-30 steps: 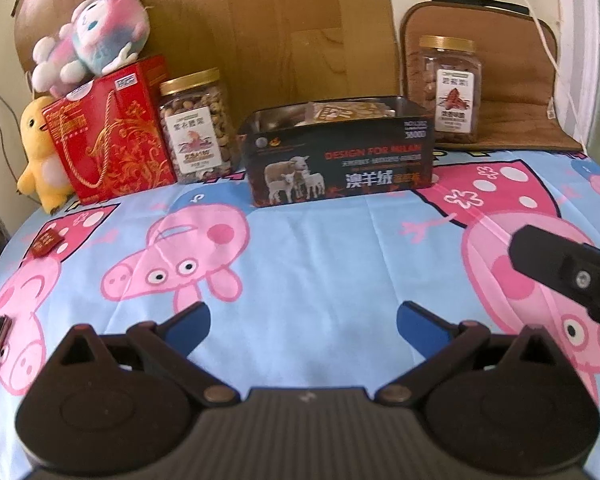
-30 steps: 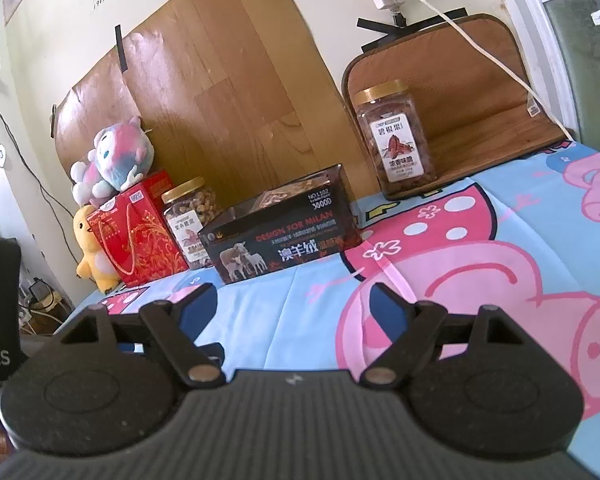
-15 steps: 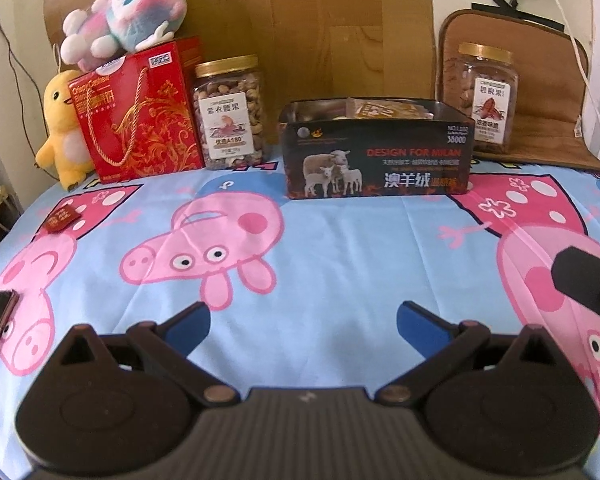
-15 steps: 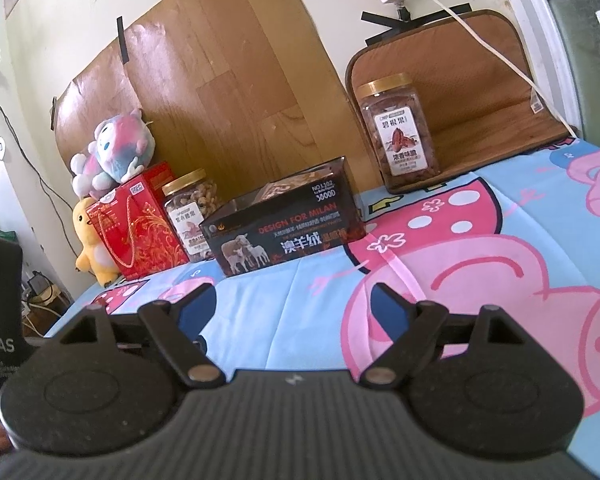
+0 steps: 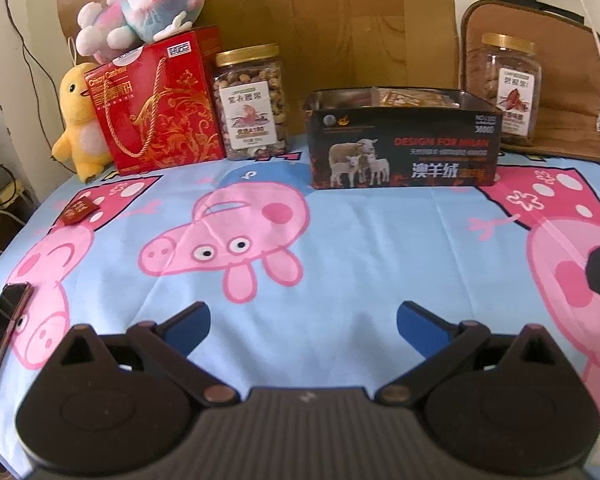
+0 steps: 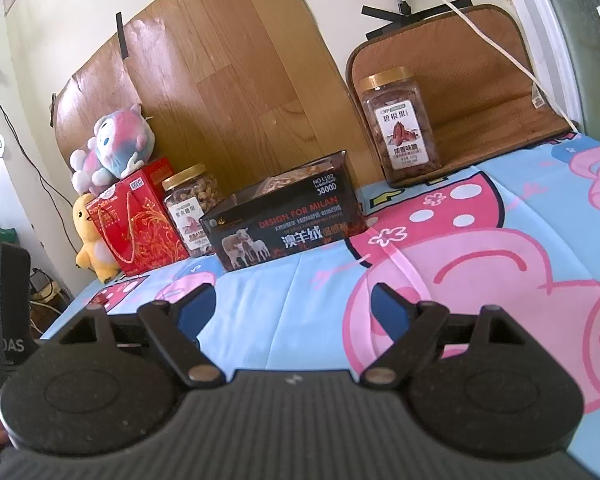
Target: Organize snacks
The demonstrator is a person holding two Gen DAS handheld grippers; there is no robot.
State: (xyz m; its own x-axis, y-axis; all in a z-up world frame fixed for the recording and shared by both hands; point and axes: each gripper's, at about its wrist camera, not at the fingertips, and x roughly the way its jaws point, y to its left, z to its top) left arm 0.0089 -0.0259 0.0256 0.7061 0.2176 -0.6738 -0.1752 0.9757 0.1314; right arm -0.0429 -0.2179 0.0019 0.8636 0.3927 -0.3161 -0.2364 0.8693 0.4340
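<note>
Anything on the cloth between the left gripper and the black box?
No. In the left wrist view, only bare cloth lies between the open left gripper and the black box.

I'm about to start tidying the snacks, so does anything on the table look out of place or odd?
One small dark red snack packet lies alone, askew, on the pig-patterned blue cloth near the left edge, away from the black sheep-print open box holding other packets. A dark phone overhangs the left edge. Nothing looks spilled or damaged.

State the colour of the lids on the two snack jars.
Gold, on both jars; clearest in the left wrist view.
</note>
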